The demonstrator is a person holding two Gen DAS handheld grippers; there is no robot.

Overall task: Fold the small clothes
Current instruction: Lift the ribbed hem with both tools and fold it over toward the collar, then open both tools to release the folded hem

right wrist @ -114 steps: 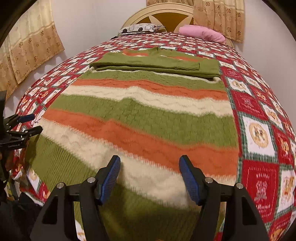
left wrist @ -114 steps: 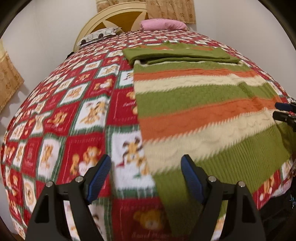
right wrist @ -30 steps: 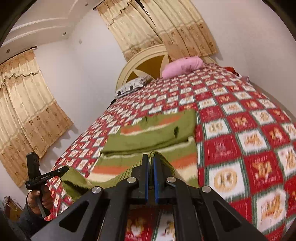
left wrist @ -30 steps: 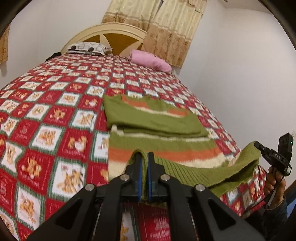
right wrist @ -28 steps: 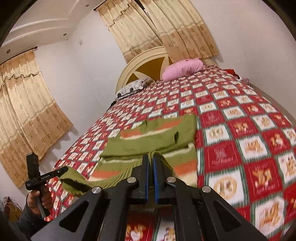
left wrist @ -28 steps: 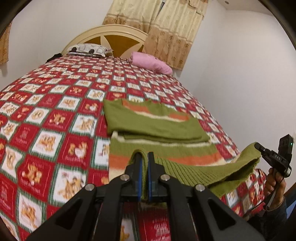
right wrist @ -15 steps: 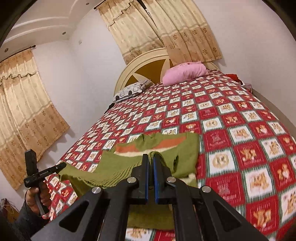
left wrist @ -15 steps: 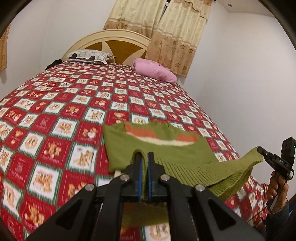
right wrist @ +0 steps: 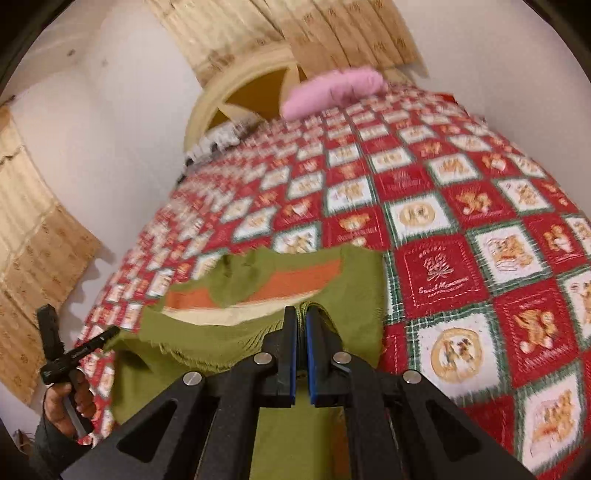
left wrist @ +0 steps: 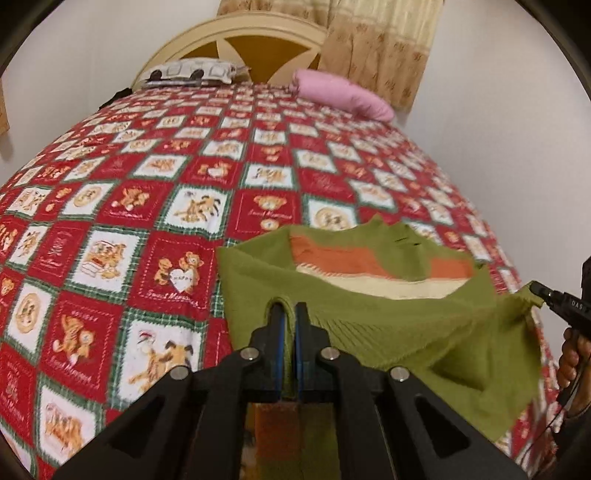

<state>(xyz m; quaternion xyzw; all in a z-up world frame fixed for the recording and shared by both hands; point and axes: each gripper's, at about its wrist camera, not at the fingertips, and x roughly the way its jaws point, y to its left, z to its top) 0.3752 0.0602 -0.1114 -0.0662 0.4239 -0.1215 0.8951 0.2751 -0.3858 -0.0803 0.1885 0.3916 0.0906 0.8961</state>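
Our left gripper [left wrist: 287,314]: fingers pressed together on the ribbed green hem of the sweater [left wrist: 369,291], one corner. Our right gripper [right wrist: 301,321]: same, pinched tight on the other hem corner. We see the hem lifted off the bed and stretched between the two, sagging a bit in the middle (edges blurred in both views). Beyond the tongs, rest of the sweater lies folded on the quilt [left wrist: 147,206], orange and cream stripes showing w/ green top edge. Quilt is red/white checks w/ bear prints. Far end: pink pillow [left wrist: 343,94], patterned pillow [left wrist: 188,72] beside it, cream headboard [left wrist: 240,33], tan curtains [left wrist: 380,40] behind.
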